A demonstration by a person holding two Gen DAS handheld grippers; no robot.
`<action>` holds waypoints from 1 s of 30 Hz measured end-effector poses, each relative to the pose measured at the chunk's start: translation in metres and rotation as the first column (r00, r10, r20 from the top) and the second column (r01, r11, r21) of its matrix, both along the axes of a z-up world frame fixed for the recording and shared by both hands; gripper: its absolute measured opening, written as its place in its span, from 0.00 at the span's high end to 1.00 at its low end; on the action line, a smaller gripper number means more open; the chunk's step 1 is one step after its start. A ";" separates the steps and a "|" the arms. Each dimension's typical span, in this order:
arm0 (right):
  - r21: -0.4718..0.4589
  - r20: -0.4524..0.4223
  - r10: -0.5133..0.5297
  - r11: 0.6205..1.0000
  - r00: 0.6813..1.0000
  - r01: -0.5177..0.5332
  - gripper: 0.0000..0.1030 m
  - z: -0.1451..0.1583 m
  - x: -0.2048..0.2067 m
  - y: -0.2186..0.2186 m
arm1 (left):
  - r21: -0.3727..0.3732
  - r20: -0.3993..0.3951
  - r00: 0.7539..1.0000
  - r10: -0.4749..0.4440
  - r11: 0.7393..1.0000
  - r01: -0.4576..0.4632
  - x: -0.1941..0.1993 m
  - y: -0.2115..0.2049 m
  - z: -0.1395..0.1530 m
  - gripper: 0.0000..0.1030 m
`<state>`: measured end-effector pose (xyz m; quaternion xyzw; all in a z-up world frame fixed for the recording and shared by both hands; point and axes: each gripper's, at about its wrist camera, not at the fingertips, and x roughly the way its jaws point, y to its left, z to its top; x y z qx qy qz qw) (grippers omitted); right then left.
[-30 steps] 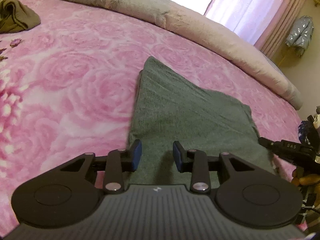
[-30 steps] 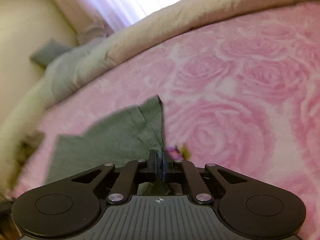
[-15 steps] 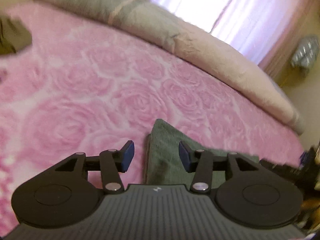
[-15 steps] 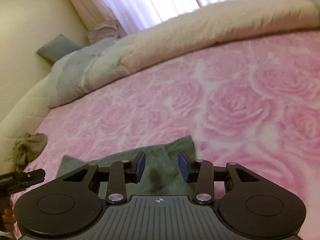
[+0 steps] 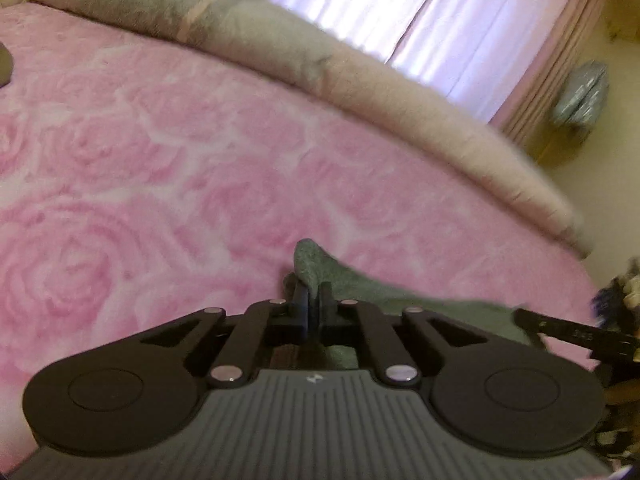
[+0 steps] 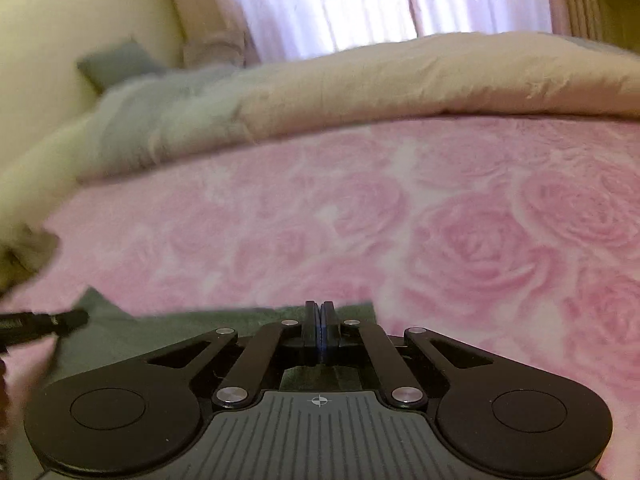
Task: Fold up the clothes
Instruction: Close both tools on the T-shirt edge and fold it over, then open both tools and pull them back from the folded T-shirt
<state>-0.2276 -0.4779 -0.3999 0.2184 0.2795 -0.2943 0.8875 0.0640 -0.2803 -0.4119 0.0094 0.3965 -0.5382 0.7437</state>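
Observation:
A green cloth lies flat on the pink rose bedspread. In the left wrist view its far corner stands up between the jaws of my left gripper, which are closing and pinch that corner. In the right wrist view the same green cloth stretches to the left, and my right gripper sits at its far edge near the right corner. Its jaws are closing and meet on that edge, pads together. Most of the cloth is hidden under both grippers' bodies.
A rolled beige and grey duvet runs along the far side of the bed under pink curtains. A dark garment shows at the left edge. Part of the other gripper pokes in from the right.
Both grippers moved forward over the cloth to its far edge. Each stood open half a second ago and has now closed on the cloth, the left on the corner.

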 end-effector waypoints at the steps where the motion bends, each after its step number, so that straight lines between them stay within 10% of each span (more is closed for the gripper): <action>1: -0.017 -0.043 0.001 1.000 0.999 -0.002 1.00 -0.006 0.007 0.005 | 0.007 0.015 1.000 0.001 1.000 -0.001 -0.001 -0.001 0.003 0.93; 8: -0.107 -0.049 -0.140 0.985 0.989 0.134 1.00 0.019 0.000 0.019 | -0.041 0.073 0.997 0.041 0.998 -0.038 -0.003 0.018 0.049 0.92; 17: 0.024 -0.053 0.138 0.990 0.989 -0.137 1.00 0.007 0.045 0.041 | 0.090 0.125 0.974 -0.188 0.980 0.177 -0.060 -0.042 0.016 0.93; 30: 0.001 0.017 -0.176 0.984 0.984 0.176 1.00 0.032 -0.045 0.012 | 0.045 0.105 0.994 0.023 0.999 -0.028 -0.026 0.010 0.043 0.95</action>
